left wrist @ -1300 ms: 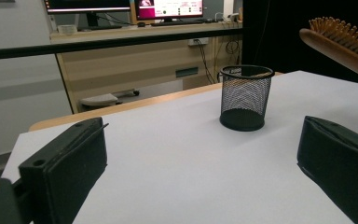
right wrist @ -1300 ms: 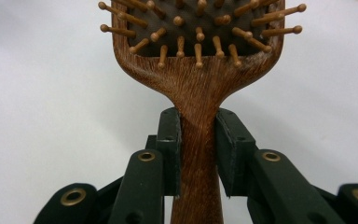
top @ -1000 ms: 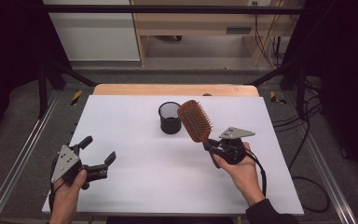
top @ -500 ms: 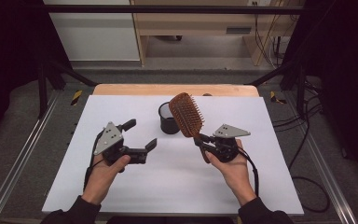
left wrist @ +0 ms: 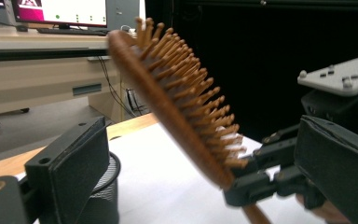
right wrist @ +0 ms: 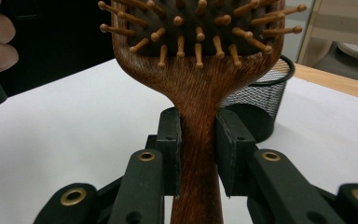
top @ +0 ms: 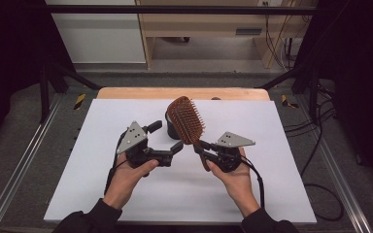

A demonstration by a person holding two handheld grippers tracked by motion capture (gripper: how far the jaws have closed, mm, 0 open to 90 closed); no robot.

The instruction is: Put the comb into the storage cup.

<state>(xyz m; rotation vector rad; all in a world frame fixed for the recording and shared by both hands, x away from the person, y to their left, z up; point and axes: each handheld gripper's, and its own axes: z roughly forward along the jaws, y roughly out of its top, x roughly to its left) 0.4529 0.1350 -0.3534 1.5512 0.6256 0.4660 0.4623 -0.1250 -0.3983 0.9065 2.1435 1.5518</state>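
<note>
Both forearms are seen entering from the bottom edge of the high view, in dark sleeves, converging toward mid-table. The left gripper (top: 167,141) is held in the left hand (top: 128,172), raised off the table, pointed right toward the other gripper; its jaws are spread wide, with nothing pressed between them. The right gripper (top: 200,151) is held in the right hand (top: 233,175), palm up, pointed left and upward. Its jaws are closed on the handle of the brush (right wrist: 198,135), both pads pressed flat against the sides. The two grippers are held near each other, tips apart.
</note>
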